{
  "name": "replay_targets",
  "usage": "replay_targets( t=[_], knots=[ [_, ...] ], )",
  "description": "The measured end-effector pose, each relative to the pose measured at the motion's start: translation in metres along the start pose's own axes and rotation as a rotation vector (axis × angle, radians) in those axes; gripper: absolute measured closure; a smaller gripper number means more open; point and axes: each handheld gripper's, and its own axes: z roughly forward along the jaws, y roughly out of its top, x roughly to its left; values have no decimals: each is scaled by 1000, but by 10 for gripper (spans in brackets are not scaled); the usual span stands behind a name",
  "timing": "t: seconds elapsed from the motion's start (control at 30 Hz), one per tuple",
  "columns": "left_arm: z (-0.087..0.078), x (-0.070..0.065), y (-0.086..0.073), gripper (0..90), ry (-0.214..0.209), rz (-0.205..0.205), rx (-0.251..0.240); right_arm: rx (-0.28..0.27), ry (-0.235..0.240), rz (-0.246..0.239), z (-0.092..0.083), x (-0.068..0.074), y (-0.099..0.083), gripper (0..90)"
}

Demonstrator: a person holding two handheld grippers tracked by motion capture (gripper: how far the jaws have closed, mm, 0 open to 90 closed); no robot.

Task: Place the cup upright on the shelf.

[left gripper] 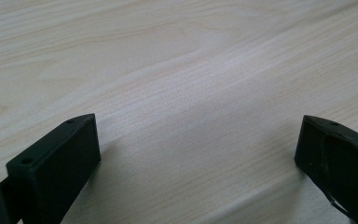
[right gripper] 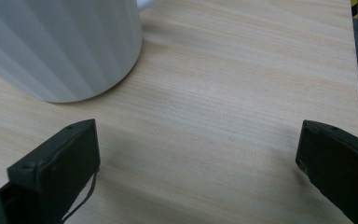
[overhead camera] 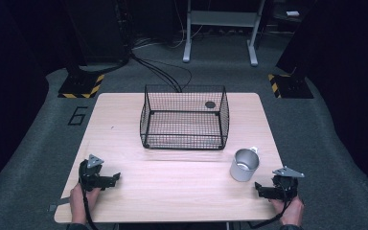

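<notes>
One tabletop (overhead camera: 172,191), pale wood grain; one black wire basket (overhead camera: 184,117), open-topped, at far centre; one metal mug (overhead camera: 244,165), silvery, smooth-walled, upright on the near right, mouth up, handle toward the far side; two tools, each hand-held at the near edge: left tool (overhead camera: 116,177) released over bare wood; right tool (overhead camera: 258,188) released, just beside the mug, not touching.

My table (overhead camera: 172,191) is evenly lit from overhead while the room around it stays dark (both gripper views look soft, with faint shadows under my jaws).
</notes>
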Motion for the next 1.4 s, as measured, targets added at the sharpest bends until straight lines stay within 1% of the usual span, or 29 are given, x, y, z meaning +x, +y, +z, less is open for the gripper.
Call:
replay_targets(
  t=[0.03,0.1,0.13,0.2,0.23,0.33,0.4,0.43,0.47,0.5,0.57,0.6,0.63,0.67,0.7,0.8,0.97,1.0,1.03,1.07,1.13,1.17,1.2,1.23,1.3,1.4],
  knots=[
    [0,0,0,0,-4,0,-1,-10,10,20,-2,0,-1,0],
    [0,0,0,0,-4,-1,0,-24,25,45,-6,2,-1,0],
    [0,0,0,0,-2,-1,-3,-33,33,46,-9,3,-1,0],
    [-1,0,0,0,-5,1,8,-31,35,49,-14,7,0,0],
    [0,0,0,0,1,-1,-2,-40,41,44,-16,8,0,0],
    [0,0,0,0,-3,0,2,-54,59,36,-24,13,2,0],
    [0,0,0,0,0,-2,-5,-61,71,52,-29,17,4,0],
    [0,0,0,0,-4,0,2,-67,79,45,-31,18,5,0],
    [0,0,0,0,0,-2,-5,-72,84,42,-34,19,6,0],
    [0,0,0,0,-2,-2,-3,-76,89,51,-36,21,8,0],
    [0,0,0,0,0,-3,-6,-85,97,44,-38,22,9,0],
    [0,0,0,0,1,-1,-2,-92,102,50,-41,24,10,0],
    [0,0,0,0,1,-1,-2,-102,118,45,-46,26,13,0],
    [-1,0,0,0,-4,1,9,-104,119,43,-47,27,14,0],
    [0,0,0,0,0,-1,-5,-112,121,46,-49,28,16,0],
    [0,0,0,0,-4,-1,0,-131,137,42,-54,32,22,0],
    [0,0,0,0,0,-1,0,-155,138,25,-55,38,36,0],
    [0,0,0,0,0,-1,0,-155,138,25,-55,38,36,0],
    [0,0,0,0,0,-1,-1,-160,137,13,-54,41,42,0],
    [0,0,0,0,-2,-2,-3,-163,136,6,-53,42,44,0],
    [0,0,0,0,-4,0,5,-169,131,1,-51,45,50,0],
    [0,0,0,0,-3,-1,-1,-168,134,3,-49,47,53,0],
    [0,0,0,0,-3,-1,2,-168,130,-8,-47,48,55,0],
    [0,0,0,0,0,-1,0,-170,131,-4,-46,49,58,0],
    [0,0,0,0,-5,0,6,-171,122,-13,-41,51,62,0],
    [0,0,0,0,1,-2,-3,-172,110,-27,-36,53,68,0]
  ],
)
